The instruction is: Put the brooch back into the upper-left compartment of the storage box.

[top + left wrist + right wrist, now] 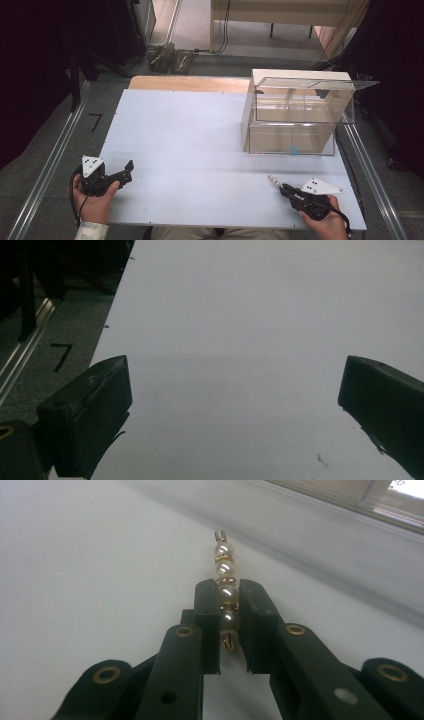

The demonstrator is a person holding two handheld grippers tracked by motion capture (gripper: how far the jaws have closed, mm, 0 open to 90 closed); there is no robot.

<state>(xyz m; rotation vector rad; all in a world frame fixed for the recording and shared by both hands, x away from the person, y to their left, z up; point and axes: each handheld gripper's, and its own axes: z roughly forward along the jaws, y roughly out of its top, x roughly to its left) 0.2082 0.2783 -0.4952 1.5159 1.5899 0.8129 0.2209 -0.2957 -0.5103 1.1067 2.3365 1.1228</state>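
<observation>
White table (200,150) lies before us, with a clear plastic box (295,115) at its far right. Near that box, towards us, our right gripper (227,605) pinches a string of pearl beads (225,580) between its jaws. Well left of the box, our left gripper (235,390) holds its jaws spread wide.

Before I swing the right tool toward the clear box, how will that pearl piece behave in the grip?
The pearl strand sticks out straight past the right tool, so it is probably stiff rather than floppy. Its round, glossy beads could slip or pivot between the jaws. It looks small and light, and perhaps delicate at the gold links.
</observation>
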